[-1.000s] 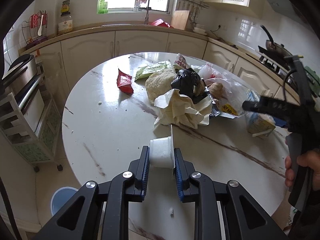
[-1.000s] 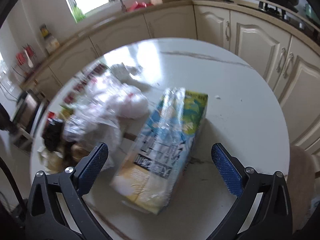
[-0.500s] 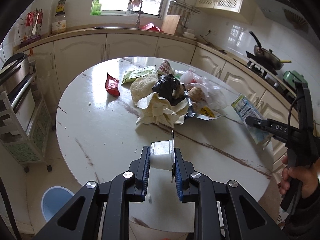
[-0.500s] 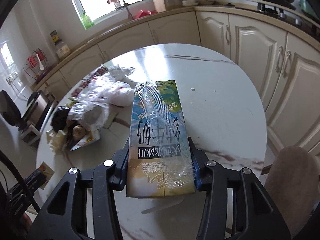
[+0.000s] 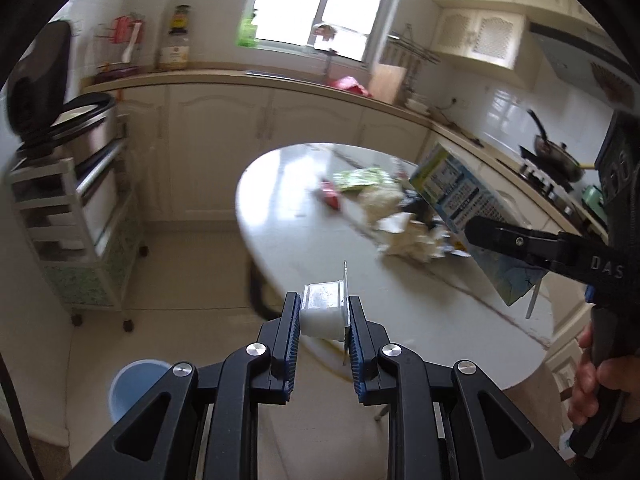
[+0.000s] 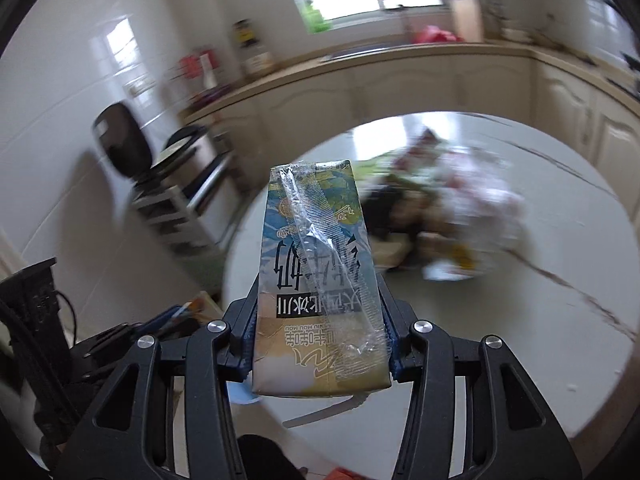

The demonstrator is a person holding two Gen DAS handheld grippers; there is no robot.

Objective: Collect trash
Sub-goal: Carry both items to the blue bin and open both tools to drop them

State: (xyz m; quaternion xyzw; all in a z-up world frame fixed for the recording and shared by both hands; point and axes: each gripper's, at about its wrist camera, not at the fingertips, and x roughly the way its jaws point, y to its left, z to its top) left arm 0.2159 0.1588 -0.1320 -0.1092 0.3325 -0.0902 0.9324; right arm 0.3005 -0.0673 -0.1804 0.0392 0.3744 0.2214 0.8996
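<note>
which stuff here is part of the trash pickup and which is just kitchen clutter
Part of the job:
- white cup, held in left gripper
- milk carton, held in right gripper
- trash pile on table
- blue bin on the floor

Just lying about:
- pan on stove
- cart
- jar on counter

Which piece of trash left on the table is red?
The small red snack wrapper, at the pile's window-side edge; beside it lie a green packet and crumpled cream paper.
</note>
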